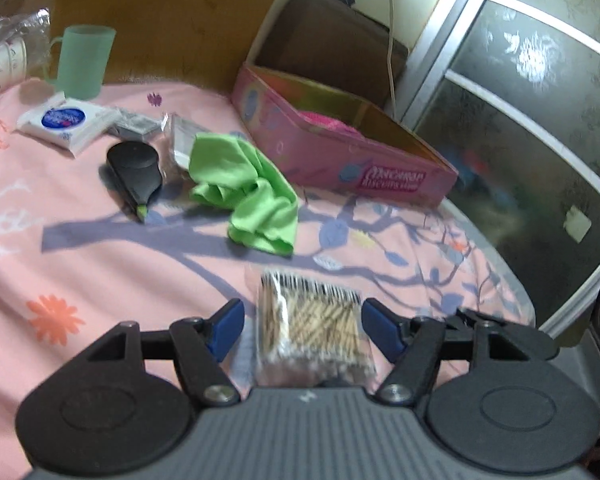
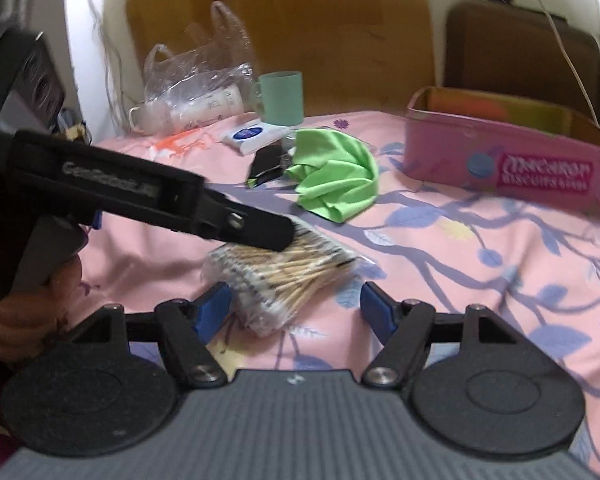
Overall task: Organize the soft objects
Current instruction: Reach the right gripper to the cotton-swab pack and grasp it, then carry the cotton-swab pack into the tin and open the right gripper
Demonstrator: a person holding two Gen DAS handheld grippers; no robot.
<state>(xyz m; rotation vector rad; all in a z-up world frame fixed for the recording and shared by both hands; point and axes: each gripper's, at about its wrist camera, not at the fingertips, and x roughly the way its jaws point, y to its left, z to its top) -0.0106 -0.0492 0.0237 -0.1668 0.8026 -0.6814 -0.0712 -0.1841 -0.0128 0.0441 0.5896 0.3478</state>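
Lying between both grippers' open jaws, untouched, is the cotton swab pack point(image 1: 314, 328); left gripper point(image 1: 302, 328), right gripper point(image 2: 296, 308), green cloth point(image 1: 246, 196) beyond.

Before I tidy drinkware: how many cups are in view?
2: a green mug standing at the bed's far edge, and a white cup lying inside the clear plastic bag beside it. The bag may hide more.

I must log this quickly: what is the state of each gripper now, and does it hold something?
Left gripper: open, pack of cotton swabs between its fingers, not pressed.
Right gripper: open, holding nothing.
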